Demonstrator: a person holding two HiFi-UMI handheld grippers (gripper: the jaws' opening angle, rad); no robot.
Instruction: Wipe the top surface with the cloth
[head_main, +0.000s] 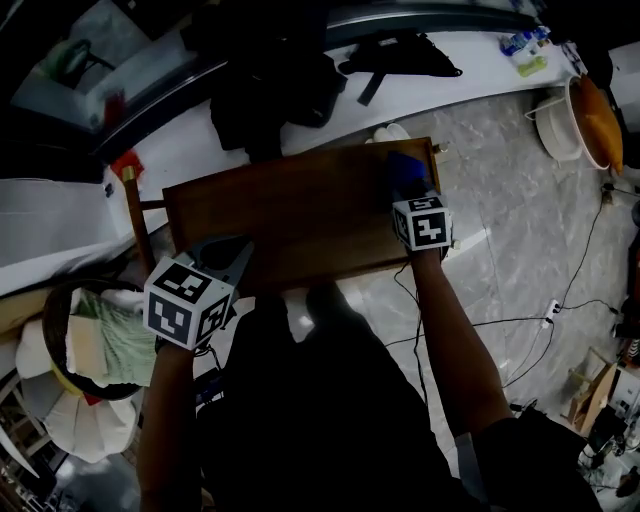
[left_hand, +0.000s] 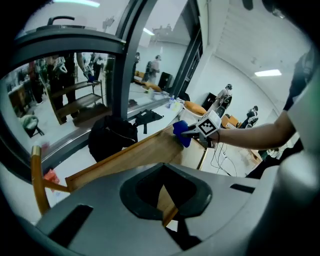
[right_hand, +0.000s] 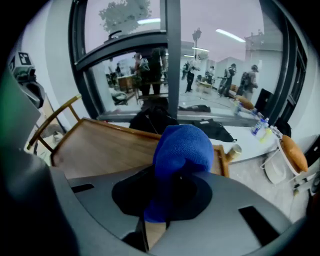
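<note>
A brown wooden table top (head_main: 290, 215) lies in front of me. My right gripper (head_main: 408, 192) is over its far right corner, shut on a bunched blue cloth (head_main: 404, 172). In the right gripper view the cloth (right_hand: 182, 152) bulges out from between the jaws above the table top (right_hand: 105, 150). The left gripper view shows the cloth (left_hand: 181, 133) resting at the table's far end (left_hand: 145, 152). My left gripper (head_main: 225, 262) hovers at the near left edge of the table, its jaws (left_hand: 167, 216) shut on nothing.
A black bag (head_main: 270, 85) and a black strap (head_main: 400, 55) lie on the white ledge behind the table. A wooden chair (head_main: 132, 205) stands at the left, a basket of cloths (head_main: 95, 340) below it. Cables (head_main: 520, 320) cross the marble floor; a white basin (head_main: 565, 125) sits at the right.
</note>
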